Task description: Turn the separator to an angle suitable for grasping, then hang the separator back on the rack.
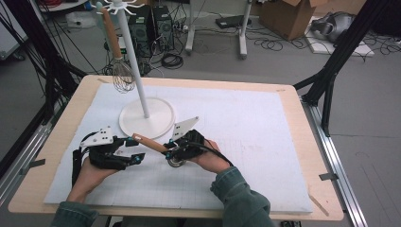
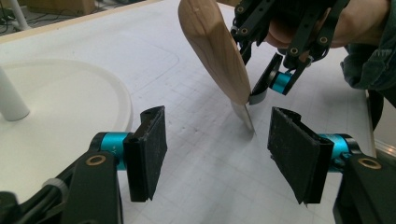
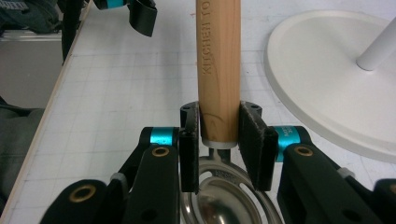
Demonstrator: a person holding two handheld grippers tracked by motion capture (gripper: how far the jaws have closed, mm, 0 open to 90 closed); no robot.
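White matting covers the worktop (image 1: 283,142), with a stand (image 1: 146,118) at its far left bearing a hung whisk (image 1: 120,71). Right tool (image 3: 219,144) is clamped on the wooden handle of a strainer (image 1: 158,146) — held just above the mat, near the stand's base. Left tool (image 2: 217,149) gapes wide, jaws apart, just short of the handle's free end.
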